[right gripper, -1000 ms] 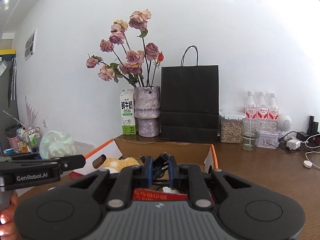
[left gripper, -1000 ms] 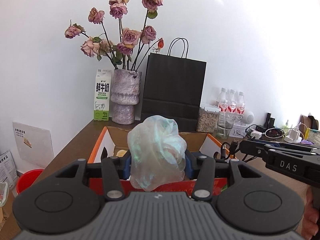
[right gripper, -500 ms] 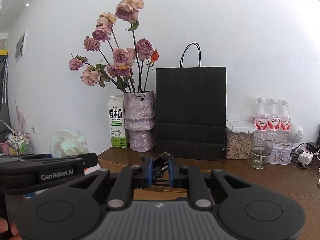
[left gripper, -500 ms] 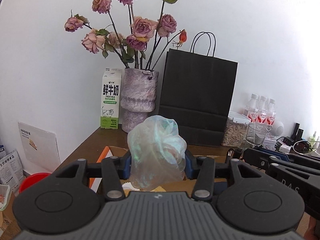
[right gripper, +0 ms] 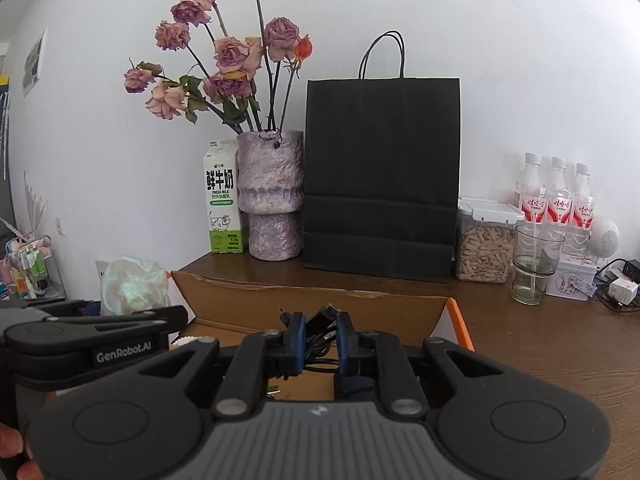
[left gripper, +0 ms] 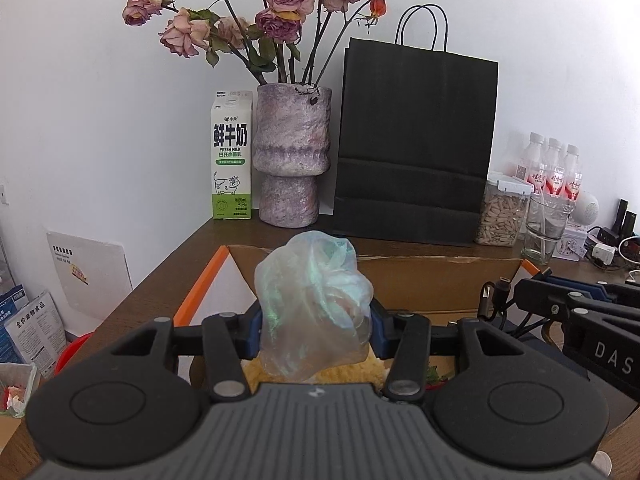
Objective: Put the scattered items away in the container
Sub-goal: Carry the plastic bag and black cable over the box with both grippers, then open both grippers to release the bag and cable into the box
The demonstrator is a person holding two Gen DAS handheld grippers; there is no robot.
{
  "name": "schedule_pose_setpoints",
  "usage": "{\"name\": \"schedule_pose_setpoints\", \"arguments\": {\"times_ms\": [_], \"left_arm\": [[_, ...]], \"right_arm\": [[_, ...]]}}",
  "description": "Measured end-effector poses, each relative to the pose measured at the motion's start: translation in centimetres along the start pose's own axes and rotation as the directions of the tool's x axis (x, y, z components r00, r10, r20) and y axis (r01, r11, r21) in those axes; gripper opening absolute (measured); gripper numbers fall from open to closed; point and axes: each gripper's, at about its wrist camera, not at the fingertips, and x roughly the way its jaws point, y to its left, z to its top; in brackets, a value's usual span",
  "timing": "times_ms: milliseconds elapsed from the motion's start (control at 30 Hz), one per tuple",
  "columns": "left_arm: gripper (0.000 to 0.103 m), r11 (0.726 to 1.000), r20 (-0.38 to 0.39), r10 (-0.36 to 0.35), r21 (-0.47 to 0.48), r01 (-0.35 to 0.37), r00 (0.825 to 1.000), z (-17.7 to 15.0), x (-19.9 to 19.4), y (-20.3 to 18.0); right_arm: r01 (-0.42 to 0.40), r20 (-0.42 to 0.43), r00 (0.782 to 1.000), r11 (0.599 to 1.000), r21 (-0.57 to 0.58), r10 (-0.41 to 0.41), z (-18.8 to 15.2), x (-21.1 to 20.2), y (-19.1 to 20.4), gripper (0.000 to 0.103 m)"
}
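- Bag (left gripper: 314, 312), crumpled plastic, pinched in the left gripper (left gripper: 314, 330) above the box (left gripper: 436, 276), likely for dropping in
- Right gripper (right gripper: 320, 344) clamps a black cable (right gripper: 322, 326) over the box too

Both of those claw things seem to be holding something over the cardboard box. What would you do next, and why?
Probably lower a little and let go. The left gripper is clamped on the crumpled plastic bag and the right gripper on a black cable bundle; both hang above the open cardboard box, where something yellow already lies. Releasing now should land both inside.
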Motion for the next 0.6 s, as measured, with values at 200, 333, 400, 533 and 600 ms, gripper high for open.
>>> {"name": "schedule_pose_setpoints", "arguments": {"times_ms": [200, 333, 400, 533, 600], "left_arm": [[0.103, 0.999, 0.060, 0.047, -0.001, -0.047, 0.997, -0.1, -1.2, 0.2], [0.103, 0.999, 0.092, 0.051, -0.019, -0.049, 0.994, -0.2, -2.1, 0.5], [0.103, 0.998, 0.095, 0.057, -0.022, -0.055, 0.994, -0.2, -2.3, 0.6], [0.103, 0.998, 0.083, 0.059, -0.022, -0.057, 0.995, -0.5, -2.3, 0.8], [0.103, 0.998, 0.079, 0.059, -0.020, -0.057, 0.995, -0.6, -2.2, 0.8]], "right_arm": [[0.044, -0.016, 0.999, 0.999, 0.007, -0.044, -0.3, -0.4, -0.1, 0.073], [0.048, 0.038, 0.998, 0.999, 0.006, -0.049, -0.5, -1.9, -0.3, 0.103], [0.060, 0.047, 0.997, 0.998, 0.004, -0.060, -0.4, -2.4, -0.3, 0.103], [0.056, 0.045, 0.997, 0.998, 0.014, -0.056, -0.5, -2.9, -0.4, 0.103], [0.059, 0.044, 0.997, 0.998, 0.009, -0.059, -0.5, -3.0, -0.3, 0.103]]}}
